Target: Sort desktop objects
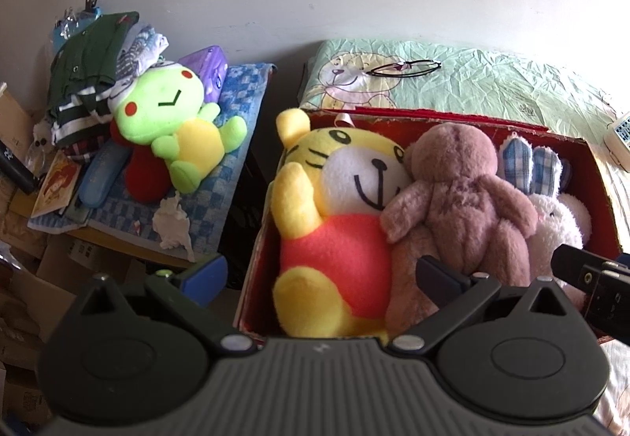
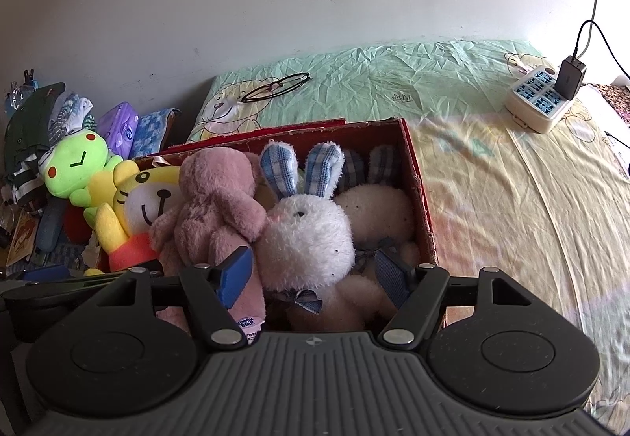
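While both claws hang over the red box point(image 2: 419, 195), neither pinches anything: the left claw point(image 1: 321, 270) is spread wide above the tiger point(image 1: 334, 207), and the right claw point(image 2: 313, 278) is spread with the white rabbit point(image 2: 305, 235) between its pads, which do not press on it. Inside the box, the tiger lies at the left end, the brown bear point(image 1: 456, 199) lies face down just right of it, touching it, and the white rabbit with blue checked ears fills the right part; a second rabbit point(image 2: 378, 207) lies behind the first, against the box's right wall. Left of the box, outside it, a green frog point(image 1: 177, 128) rests on a blue checked cloth point(image 1: 220, 199), with a crumpled tissue point(image 1: 173, 223) near it and a pile of clothes point(image 1: 90, 73) behind. Behind the box, glasses point(image 2: 275, 87) lie on the green bed sheet point(image 2: 393, 81); well to the box's right sits a power strip point(image 2: 539, 105) with a charger plugged in
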